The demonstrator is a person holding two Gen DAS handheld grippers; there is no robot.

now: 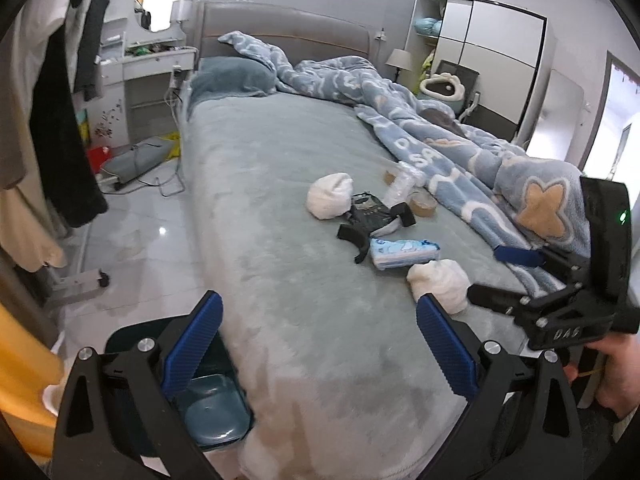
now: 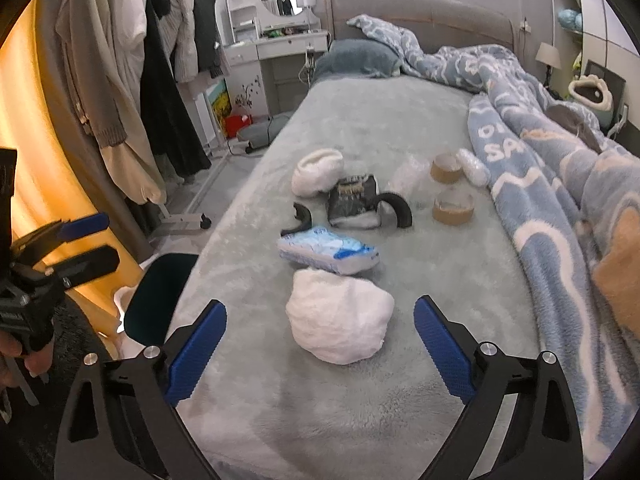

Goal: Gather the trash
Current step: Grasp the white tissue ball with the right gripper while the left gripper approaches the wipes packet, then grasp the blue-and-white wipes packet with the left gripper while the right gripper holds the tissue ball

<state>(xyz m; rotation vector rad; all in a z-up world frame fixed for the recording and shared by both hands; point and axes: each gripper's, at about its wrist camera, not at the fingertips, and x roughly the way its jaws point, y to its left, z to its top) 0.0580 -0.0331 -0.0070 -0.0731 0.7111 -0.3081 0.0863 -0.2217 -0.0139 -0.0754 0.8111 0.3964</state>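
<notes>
Right wrist view: right gripper [image 2: 320,344] low in the middle of the frame, blue pads spread wide apart, nothing pinched. Straight ahead, just past the tips and lined up with the gap: a white crumpled wad [image 2: 338,316] on the grey-green bed [image 2: 360,120]. Pads not touching it yet. Wad a bit wider than tall, long side running left to right across the frame, so facing both pads.

Behind the wad, higher in the frame: a blue and white tissue pack [image 2: 326,252], lying slanted. Further up: a dark wrapper [image 2: 354,200], a second white wad [image 2: 318,170] up and to the left, two tape rolls [image 2: 454,206] to the right, and some clear plastic [image 2: 408,176]. Blue blanket [image 2: 540,160] piled on the right side.

Left wrist view: left gripper [image 1: 320,340] at the bottom of the frame, also spread apart and holding nothing, hanging over the near edge of the bed. Dark teal bin [image 1: 212,412] at lower left, down on the floor beside the bed.

Near wad closer to the right hand than to the left, probably the first piece to grab. Next job, most likely: push forward a little, squeeze, then carry left to the bin.
</notes>
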